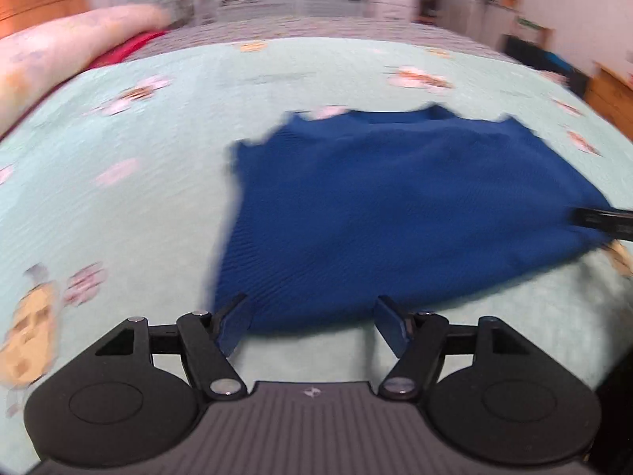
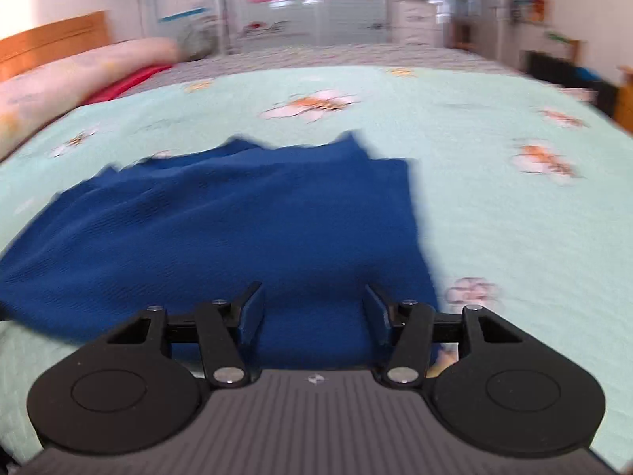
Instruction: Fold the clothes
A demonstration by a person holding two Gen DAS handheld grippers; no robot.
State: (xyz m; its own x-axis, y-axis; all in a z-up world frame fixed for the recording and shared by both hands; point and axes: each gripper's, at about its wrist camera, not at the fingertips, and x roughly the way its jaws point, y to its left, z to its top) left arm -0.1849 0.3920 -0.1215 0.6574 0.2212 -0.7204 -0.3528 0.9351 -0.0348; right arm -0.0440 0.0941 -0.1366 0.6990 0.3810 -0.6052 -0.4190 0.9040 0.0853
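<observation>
Both the left tongs [image 1: 310, 322] and right tongs [image 2: 314, 312] stand wide open, empty, over the blue garment's [image 1: 395, 198] near edge on the bed [image 1: 138, 198].

A bed [image 2: 494, 213] with a pale green flowered cover fills the room, its wooden headboard [image 2: 51, 45] at left. Beyond stand bright glass doors [image 2: 308, 4] (blurred) and white walls [image 2: 585, 4].

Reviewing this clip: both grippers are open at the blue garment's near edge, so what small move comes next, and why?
Probably ease both forward and close on the hem. The left gripper and right gripper are open at the near edge of the blue garment, which lies spread on the bedspread, ungrasped.
</observation>
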